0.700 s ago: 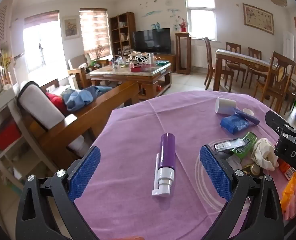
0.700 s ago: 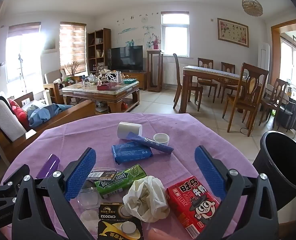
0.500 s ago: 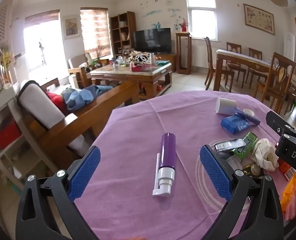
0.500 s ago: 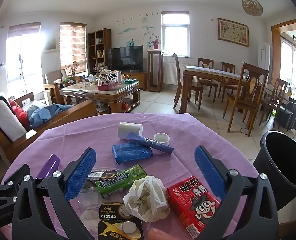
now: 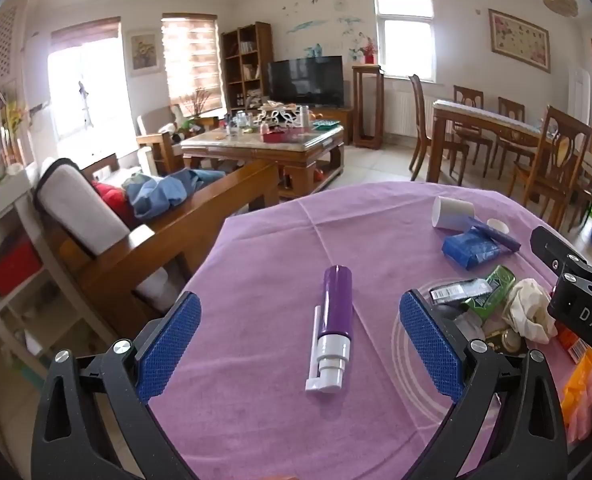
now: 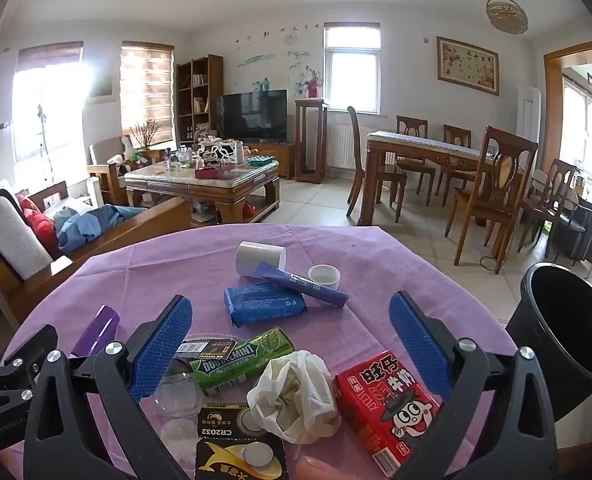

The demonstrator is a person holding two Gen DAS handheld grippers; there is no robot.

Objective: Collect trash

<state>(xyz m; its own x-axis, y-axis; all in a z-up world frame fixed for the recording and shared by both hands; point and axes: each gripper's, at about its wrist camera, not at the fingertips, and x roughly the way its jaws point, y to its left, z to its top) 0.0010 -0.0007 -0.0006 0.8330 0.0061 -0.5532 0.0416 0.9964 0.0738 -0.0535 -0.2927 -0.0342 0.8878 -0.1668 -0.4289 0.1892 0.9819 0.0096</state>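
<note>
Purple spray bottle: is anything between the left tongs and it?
Nothing visible. The purple spray bottle lies alone on bare purple tablecloth, centred ahead of the open left tongs. The nearest clutter, a clear plastic lid and the green gum pack, sits off to its right.

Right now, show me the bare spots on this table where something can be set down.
Bare cloth lies left of the purple bottle out to the table's left edge, and beyond it up to the far edge. Another strip lies between the bottle and the white cup. The right side is crowded: blue packet, gum, crumpled tissue, red carton.
</note>
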